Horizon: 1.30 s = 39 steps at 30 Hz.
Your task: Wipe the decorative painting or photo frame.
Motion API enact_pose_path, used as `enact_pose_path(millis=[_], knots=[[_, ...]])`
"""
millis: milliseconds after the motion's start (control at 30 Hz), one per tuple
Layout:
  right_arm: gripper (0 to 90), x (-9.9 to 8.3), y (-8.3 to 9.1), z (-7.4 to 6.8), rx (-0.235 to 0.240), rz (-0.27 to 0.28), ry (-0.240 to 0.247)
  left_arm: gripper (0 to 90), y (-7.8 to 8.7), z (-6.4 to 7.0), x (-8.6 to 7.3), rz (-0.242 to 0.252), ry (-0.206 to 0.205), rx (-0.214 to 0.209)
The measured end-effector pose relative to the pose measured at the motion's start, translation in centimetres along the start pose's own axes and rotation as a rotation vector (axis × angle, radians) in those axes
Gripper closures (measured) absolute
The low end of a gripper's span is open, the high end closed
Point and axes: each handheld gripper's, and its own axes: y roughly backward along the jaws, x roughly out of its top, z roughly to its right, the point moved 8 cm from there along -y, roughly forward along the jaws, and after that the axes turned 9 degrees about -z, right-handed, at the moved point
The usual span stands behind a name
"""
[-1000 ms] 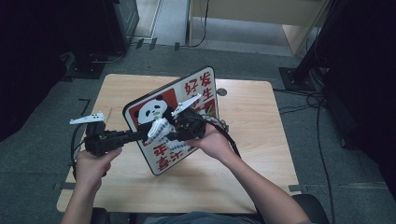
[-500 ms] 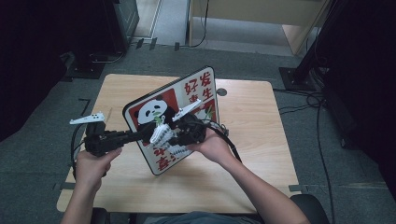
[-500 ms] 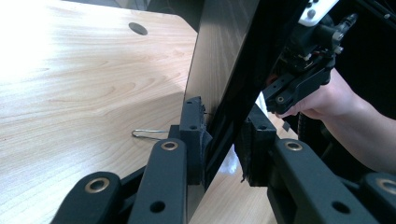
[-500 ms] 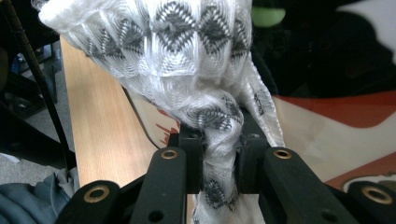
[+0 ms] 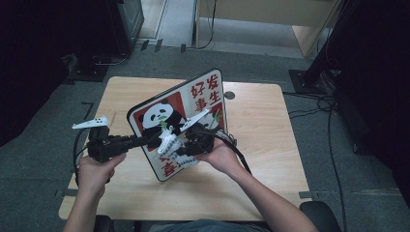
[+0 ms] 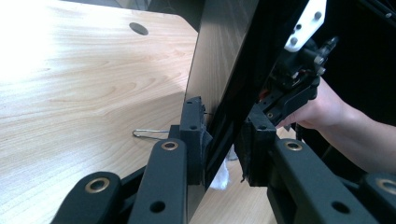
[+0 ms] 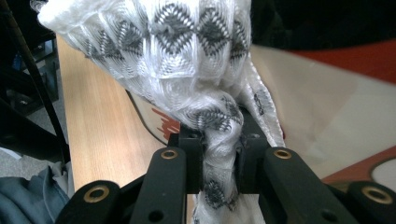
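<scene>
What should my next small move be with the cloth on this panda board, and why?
Probably drag the right gripper a short stroke down the panda board: its fingers pinch the bunched white cloth against the board's printed face, while the left gripper clamps the board's edge, holding it tilted up off the table.

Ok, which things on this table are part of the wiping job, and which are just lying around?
In use:
- panda sign, clamped on edge by the left hand-held gripper
- white patterned cloth, pinched in the right hand-held gripper against the sign's face

Lying about:
- thin wire clip on the table
</scene>
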Motion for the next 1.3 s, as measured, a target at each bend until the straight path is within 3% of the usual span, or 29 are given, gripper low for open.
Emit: enact_pose_path(millis=[1000, 1300], knots=[[77.9, -4.3, -4.3, 0.7, 0.041, -0.081, -0.057, 74.1, 0.0, 0.0, 0.0, 0.002, -0.002, 0.005], [79.4, -4.5, -4.1, 0.6, 0.037, -0.098, -0.052, 73.3, 0.1, -0.1, 0.0, 0.003, -0.005, 0.014]])
